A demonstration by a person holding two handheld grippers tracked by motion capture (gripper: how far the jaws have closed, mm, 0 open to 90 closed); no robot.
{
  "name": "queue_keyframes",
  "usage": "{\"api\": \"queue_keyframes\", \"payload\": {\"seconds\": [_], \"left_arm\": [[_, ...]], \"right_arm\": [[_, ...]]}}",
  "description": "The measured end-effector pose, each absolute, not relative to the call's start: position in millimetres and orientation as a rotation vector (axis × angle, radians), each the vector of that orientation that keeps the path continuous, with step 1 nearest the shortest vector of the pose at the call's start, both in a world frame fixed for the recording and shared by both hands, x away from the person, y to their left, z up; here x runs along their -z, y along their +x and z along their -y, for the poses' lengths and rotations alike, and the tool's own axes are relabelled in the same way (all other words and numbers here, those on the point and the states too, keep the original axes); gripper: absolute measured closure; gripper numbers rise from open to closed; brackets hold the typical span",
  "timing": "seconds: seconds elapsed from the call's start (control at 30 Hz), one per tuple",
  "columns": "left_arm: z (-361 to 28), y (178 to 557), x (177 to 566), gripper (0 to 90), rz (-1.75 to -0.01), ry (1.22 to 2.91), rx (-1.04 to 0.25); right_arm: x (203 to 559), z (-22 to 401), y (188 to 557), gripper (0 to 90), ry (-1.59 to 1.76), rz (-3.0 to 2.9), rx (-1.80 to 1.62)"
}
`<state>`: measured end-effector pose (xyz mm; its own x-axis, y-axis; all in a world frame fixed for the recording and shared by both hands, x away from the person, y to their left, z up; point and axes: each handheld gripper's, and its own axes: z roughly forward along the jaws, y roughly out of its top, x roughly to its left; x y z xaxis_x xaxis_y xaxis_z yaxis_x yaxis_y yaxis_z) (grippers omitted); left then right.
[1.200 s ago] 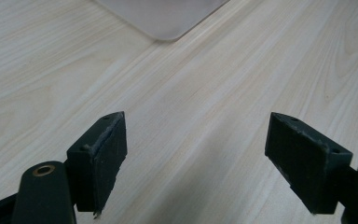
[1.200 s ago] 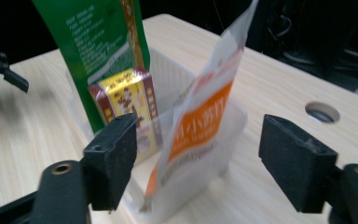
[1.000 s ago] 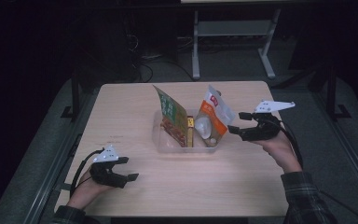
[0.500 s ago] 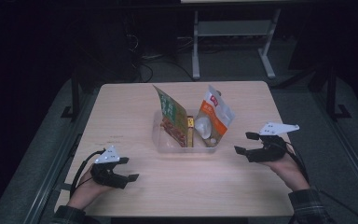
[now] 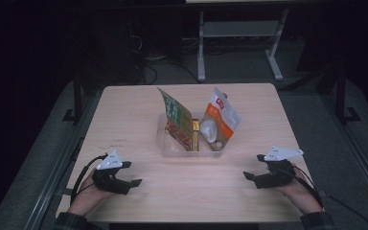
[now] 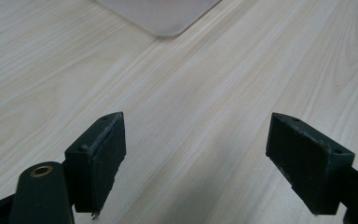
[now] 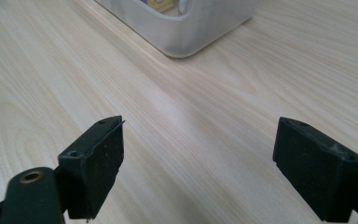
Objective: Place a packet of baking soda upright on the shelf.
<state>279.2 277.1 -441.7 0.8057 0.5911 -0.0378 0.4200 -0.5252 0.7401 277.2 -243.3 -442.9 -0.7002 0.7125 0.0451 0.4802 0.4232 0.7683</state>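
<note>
High view: pale wood-grain counter (image 5: pixel 139 124) | clear rounded plastic tub (image 5: pixel 165 139) mid-counter, holding glossy green packet (image 5: pixel 176 115) and orange pouch (image 5: pixel 223 117) upright | left gripper (image 5: pixel 133 183) spread, empty | right gripper (image 5: pixel 250 176) just opening, spread, empty, near tub

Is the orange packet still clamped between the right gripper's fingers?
No: the right gripper is open and empty near the table edge, while the orange packet stands in the clear bin.

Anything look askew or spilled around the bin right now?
Nothing spilled. The green packet and orange pouch stand in the clear bin, leaning apart and poking well above its rim. Both hand-held grippers rest open on the table.
</note>
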Motion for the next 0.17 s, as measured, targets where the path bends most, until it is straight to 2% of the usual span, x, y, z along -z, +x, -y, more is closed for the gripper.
{"api": "queue_keyframes", "payload": {"seconds": [0.17], "left_arm": [[-277.9,279.7,440.5,18.2,-0.736,2.192,-0.284]], "right_arm": [[438.7,245.2,272.1,14.2,1.040,-2.343,-1.208]]}}
